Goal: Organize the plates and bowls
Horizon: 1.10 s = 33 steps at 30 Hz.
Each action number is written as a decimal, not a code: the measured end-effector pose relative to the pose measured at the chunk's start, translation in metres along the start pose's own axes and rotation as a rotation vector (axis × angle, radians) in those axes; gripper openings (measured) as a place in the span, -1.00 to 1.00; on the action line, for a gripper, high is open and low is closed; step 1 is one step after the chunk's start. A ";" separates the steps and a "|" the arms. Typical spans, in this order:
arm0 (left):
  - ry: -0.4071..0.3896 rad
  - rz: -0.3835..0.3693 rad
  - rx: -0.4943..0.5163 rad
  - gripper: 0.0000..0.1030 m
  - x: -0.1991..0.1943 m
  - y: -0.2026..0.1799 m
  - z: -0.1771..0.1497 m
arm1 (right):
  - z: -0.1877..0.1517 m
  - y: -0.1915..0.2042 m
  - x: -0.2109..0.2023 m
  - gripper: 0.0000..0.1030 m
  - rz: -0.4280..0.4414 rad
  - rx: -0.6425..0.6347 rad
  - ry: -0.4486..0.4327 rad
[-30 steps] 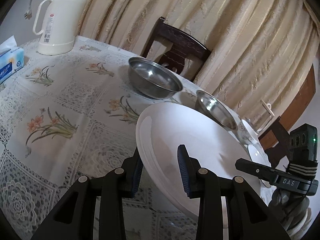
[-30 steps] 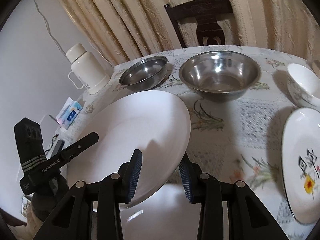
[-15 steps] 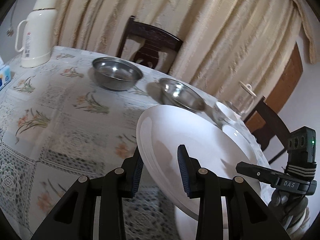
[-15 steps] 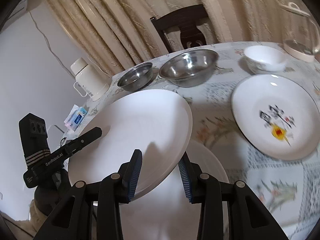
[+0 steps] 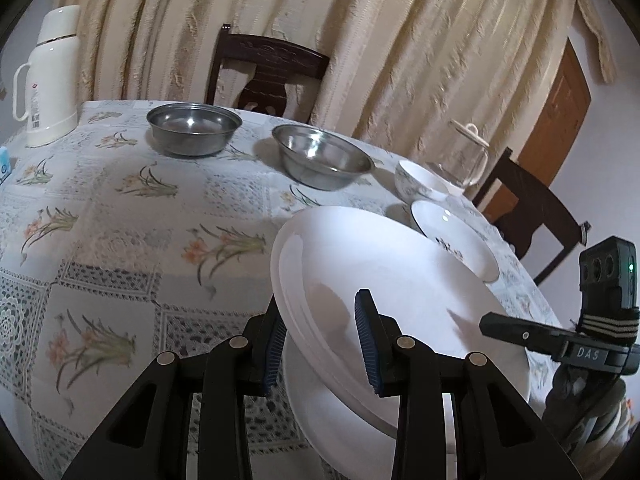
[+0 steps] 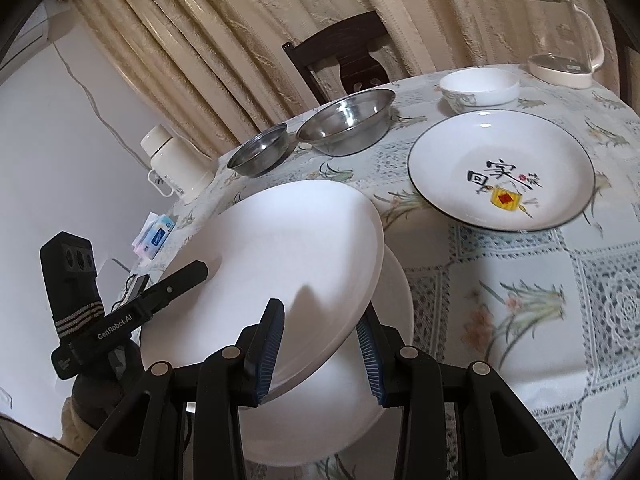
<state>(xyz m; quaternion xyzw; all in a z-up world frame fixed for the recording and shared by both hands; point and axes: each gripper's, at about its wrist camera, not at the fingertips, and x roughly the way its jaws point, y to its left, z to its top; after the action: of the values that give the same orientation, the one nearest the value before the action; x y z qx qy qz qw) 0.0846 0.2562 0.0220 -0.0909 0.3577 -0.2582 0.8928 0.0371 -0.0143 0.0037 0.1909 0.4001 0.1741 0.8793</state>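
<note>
I am holding a large plain white round plate [image 5: 384, 300] between both tools, tilted and raised just above a second plain white plate [image 6: 352, 412] that lies flat on the floral lace-patterned tablecloth [image 5: 120, 240] at the near edge of the table. My left gripper [image 5: 320, 344] pinches one rim of the raised plate between its blue ribbed pads, one pad under and one on top. My right gripper [image 6: 320, 340] pinches the opposite rim in the same way.

Taking the raised plate as the landmark: beyond it, slightly to the right, lies a white plate with a dark rim and a printed calligraphy and yellow lantern design [image 6: 500, 172], flat on the cloth. Farther beyond that sits a small white ceramic bowl [image 6: 480, 88], and past the bowl a clear glass kettle on a cream base [image 6: 560, 40]. Beyond the raised plate towards the curtain stand two steel bowls well apart from it, the larger stainless steel bowl [image 5: 324, 156] beside the smaller stainless steel bowl [image 5: 194, 128]. To the far left of the plate stands a cream thermos flask with a handle [image 5: 46, 80]. A dark wooden chair [image 5: 268, 76] stands behind the table against the beige curtain [image 5: 400, 40].
</note>
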 end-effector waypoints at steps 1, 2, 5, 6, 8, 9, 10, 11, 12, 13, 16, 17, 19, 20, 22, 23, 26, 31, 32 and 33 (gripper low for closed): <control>0.002 0.001 0.005 -0.33 0.000 -0.001 -0.001 | -0.001 -0.001 0.000 -0.22 -0.002 0.001 0.001; 0.003 0.004 0.011 -0.32 0.000 -0.003 -0.003 | -0.004 -0.001 -0.002 -0.22 -0.003 0.002 0.001; 0.008 0.013 0.028 -0.32 0.000 -0.007 -0.008 | -0.008 -0.004 -0.003 -0.22 -0.005 0.007 0.002; 0.009 0.015 0.030 -0.32 0.000 -0.008 -0.009 | -0.009 -0.004 -0.003 -0.22 -0.004 0.009 0.003; 0.014 0.021 0.035 -0.33 0.001 -0.009 -0.012 | -0.010 -0.004 -0.003 -0.22 -0.002 0.011 0.004; 0.019 0.026 0.036 -0.32 0.002 -0.009 -0.013 | -0.011 -0.004 -0.003 -0.22 -0.002 0.010 0.005; 0.026 0.035 0.040 -0.32 0.003 -0.010 -0.015 | -0.011 -0.004 -0.003 -0.22 -0.003 0.010 0.007; 0.037 0.050 0.047 -0.32 0.005 -0.011 -0.018 | -0.013 -0.005 -0.002 -0.22 -0.004 0.011 0.011; 0.046 0.060 0.051 -0.32 0.006 -0.011 -0.019 | -0.013 -0.005 -0.001 -0.22 -0.005 0.012 0.014; 0.039 0.070 0.059 -0.32 0.005 -0.012 -0.021 | -0.014 -0.006 0.001 -0.22 -0.006 0.014 0.018; 0.040 0.081 0.068 -0.32 0.004 -0.013 -0.023 | -0.017 -0.009 0.003 -0.22 -0.008 0.023 0.026; 0.040 0.082 0.068 -0.32 0.004 -0.012 -0.023 | -0.017 -0.009 0.002 -0.22 -0.010 0.022 0.021; 0.043 0.091 0.065 -0.28 0.004 -0.011 -0.023 | -0.018 -0.009 0.001 -0.22 -0.017 0.020 0.019; 0.056 0.091 0.055 -0.20 0.006 -0.009 -0.023 | -0.018 -0.009 0.001 -0.22 -0.030 0.017 0.014; 0.064 0.103 0.047 -0.17 0.008 -0.006 -0.024 | -0.016 -0.011 -0.003 -0.22 -0.040 0.015 -0.001; 0.052 0.120 0.061 -0.15 0.006 -0.007 -0.024 | -0.015 -0.013 -0.005 -0.22 -0.038 0.026 -0.011; 0.006 0.132 0.104 -0.02 -0.001 -0.014 -0.022 | -0.014 -0.014 -0.007 -0.22 -0.031 0.035 -0.016; -0.010 0.116 0.126 0.03 -0.002 -0.019 -0.019 | -0.014 -0.014 -0.008 -0.19 -0.033 0.026 -0.019; -0.004 0.116 0.122 0.03 0.000 -0.018 -0.019 | -0.014 -0.014 -0.008 -0.19 -0.034 0.025 -0.019; 0.002 0.117 0.117 0.03 0.002 -0.017 -0.019 | -0.014 -0.014 -0.008 -0.19 -0.034 0.024 -0.019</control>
<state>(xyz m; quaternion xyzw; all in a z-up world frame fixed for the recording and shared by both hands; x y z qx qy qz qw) 0.0664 0.2414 0.0131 -0.0171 0.3477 -0.2262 0.9098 0.0231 -0.0272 -0.0064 0.1965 0.3969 0.1526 0.8835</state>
